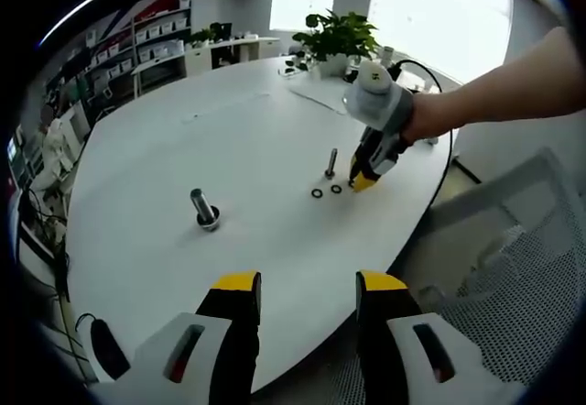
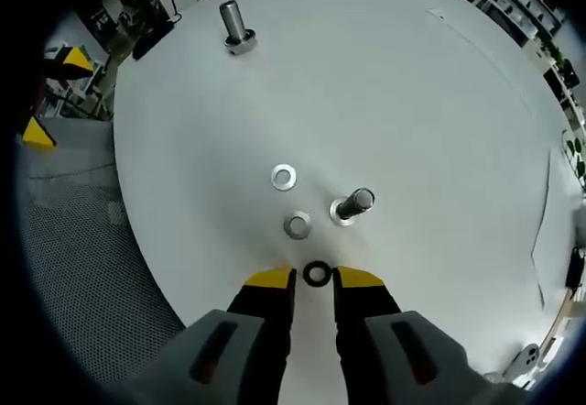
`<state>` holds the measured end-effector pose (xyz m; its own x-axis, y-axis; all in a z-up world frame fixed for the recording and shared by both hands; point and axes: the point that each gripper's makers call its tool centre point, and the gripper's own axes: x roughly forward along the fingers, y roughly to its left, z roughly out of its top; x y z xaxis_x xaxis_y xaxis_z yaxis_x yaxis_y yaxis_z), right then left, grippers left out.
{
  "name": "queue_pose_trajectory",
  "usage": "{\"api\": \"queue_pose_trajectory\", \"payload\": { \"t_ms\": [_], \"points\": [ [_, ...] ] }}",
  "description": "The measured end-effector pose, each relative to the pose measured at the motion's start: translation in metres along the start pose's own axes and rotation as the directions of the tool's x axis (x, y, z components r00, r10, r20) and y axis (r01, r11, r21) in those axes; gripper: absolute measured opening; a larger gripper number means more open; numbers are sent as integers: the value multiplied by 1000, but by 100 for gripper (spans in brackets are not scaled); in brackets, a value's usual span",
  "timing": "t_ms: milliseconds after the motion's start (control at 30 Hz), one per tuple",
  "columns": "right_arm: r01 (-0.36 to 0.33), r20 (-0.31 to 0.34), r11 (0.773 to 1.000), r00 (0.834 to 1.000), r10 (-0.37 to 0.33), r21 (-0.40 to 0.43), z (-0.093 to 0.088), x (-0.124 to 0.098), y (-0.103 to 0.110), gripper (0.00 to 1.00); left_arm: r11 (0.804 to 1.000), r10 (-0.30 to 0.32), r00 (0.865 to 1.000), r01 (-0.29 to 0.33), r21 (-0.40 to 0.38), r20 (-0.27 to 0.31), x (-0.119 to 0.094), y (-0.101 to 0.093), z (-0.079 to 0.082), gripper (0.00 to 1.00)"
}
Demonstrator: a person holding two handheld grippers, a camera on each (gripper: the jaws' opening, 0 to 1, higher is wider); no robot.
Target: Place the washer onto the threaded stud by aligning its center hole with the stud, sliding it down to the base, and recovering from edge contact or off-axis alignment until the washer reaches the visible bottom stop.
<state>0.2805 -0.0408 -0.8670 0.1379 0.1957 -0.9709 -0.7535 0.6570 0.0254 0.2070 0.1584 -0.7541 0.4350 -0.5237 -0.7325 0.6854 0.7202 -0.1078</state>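
The left gripper view looks from beyond the edge of the white table (image 1: 165, 148), well back and fairly level, across it toward windows. The right gripper view hangs close above the same tabletop, facing steeply down. Both share the small stud (image 2: 352, 205) and the large stud (image 2: 235, 26).

Dark washer (image 2: 317, 274) lies flat on the table; the upright threaded stud (image 2: 352, 206) stands near.
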Motion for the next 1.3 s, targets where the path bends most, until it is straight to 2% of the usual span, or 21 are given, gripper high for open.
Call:
{"api": "queue_pose_trajectory", "payload": {
  "t_ms": [167,400,667,967,1067,1300],
  "points": [
    [7,-12,995,1000,-9,-104,-2,0,1,19,1000,-2,1000,2,2,-1,1,0,1,40],
    [9,-66,986,998,-20,-169,-2,0,-1,15,1000,-1,1000,1,2,-7,1,-1,-1,40],
    [13,-63,990,998,-22,-140,-3,2,-4,14,1000,1,1000,-1,-3,0,0,0,0,40],
    [71,3,994,997,-71,-81,-5,0,-2,14,1000,4,1000,-4,-9,10,-1,1,3,40],
    [66,35,998,997,-65,-21,-5,1,-5,14,1000,5,1000,-5,-8,13,-1,1,3,40],
    [70,52,997,996,-71,26,-4,1,-6,14,1000,9,1000,-9,-9,9,-1,2,1,40]
  ]
}}
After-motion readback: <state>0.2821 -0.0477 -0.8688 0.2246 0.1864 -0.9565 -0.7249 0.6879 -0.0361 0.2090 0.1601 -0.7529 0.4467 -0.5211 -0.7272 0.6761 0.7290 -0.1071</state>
